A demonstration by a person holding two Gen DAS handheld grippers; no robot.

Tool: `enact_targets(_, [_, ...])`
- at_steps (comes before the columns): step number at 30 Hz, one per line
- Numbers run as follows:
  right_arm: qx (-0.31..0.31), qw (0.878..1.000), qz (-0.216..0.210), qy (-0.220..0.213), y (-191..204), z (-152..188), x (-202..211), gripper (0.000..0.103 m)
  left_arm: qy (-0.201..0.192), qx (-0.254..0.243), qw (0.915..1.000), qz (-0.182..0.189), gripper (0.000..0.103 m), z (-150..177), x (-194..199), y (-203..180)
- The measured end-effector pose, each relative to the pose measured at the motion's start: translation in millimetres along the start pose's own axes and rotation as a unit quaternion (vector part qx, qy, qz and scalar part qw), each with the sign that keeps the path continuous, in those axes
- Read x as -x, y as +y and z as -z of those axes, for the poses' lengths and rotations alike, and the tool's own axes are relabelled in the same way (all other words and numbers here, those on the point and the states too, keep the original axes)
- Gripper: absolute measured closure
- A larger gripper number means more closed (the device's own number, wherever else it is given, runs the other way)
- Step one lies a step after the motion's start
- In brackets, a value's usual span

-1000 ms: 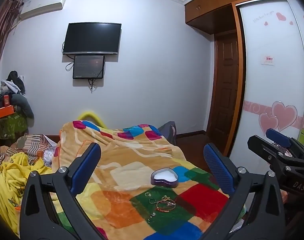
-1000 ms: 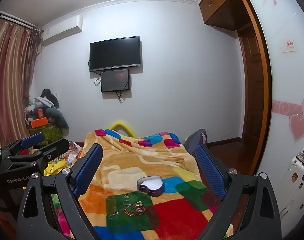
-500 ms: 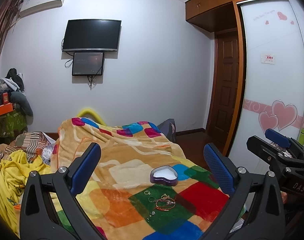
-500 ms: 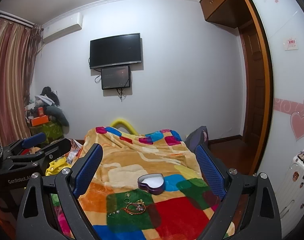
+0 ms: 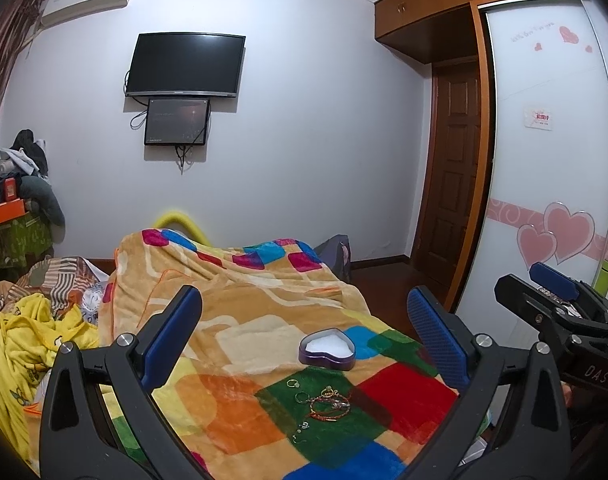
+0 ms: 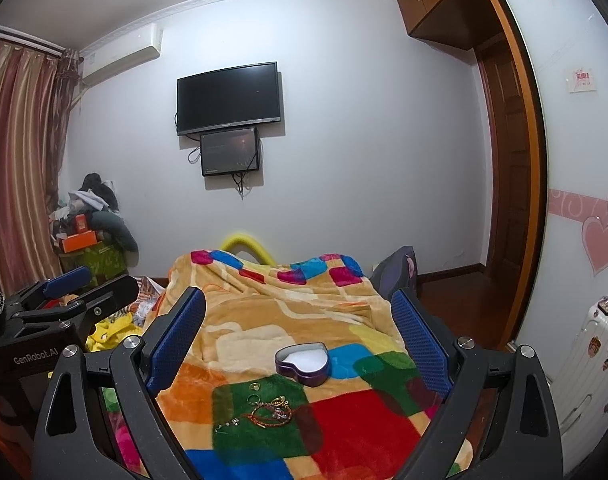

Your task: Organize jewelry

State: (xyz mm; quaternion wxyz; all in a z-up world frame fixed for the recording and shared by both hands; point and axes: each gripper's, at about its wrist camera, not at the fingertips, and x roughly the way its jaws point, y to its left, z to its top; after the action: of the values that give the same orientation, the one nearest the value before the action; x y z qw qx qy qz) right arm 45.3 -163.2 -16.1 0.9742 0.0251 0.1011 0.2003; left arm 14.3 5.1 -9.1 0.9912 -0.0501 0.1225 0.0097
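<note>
A purple heart-shaped box (image 5: 327, 349) with a white lining lies open on the colourful blanket (image 5: 240, 320). Just in front of it, on a green patch, lie several pieces of jewelry: a red bracelet (image 5: 328, 405), small rings (image 5: 292, 383) and a thin chain (image 5: 302, 428). The box (image 6: 302, 362) and bracelet (image 6: 270, 412) also show in the right wrist view. My left gripper (image 5: 304, 332) is open and empty, held above the blanket short of the jewelry. My right gripper (image 6: 298, 330) is open and empty too, beside the left one.
The blanket covers a bed. Yellow and striped clothes (image 5: 28, 332) are piled at the left. A wardrobe with heart decals (image 5: 551, 200) and a door (image 5: 451, 176) stand at the right. A white suitcase (image 6: 583, 352) is at the far right. A TV (image 5: 186, 65) hangs on the wall.
Both views have drifted slightly; the box and jewelry sit a little lower and nearer in the frames. Both grippers stay open.
</note>
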Motion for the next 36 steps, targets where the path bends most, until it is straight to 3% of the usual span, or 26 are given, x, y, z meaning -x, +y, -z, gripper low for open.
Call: enact_targets(36, [-0.009, 1.0, -0.004, 0.003, -2.1, -2.0, -0.6, 0.01, 0.002, -0.006, 1.0, 0.003, 0.0, -1.2, -3.8, -8.6])
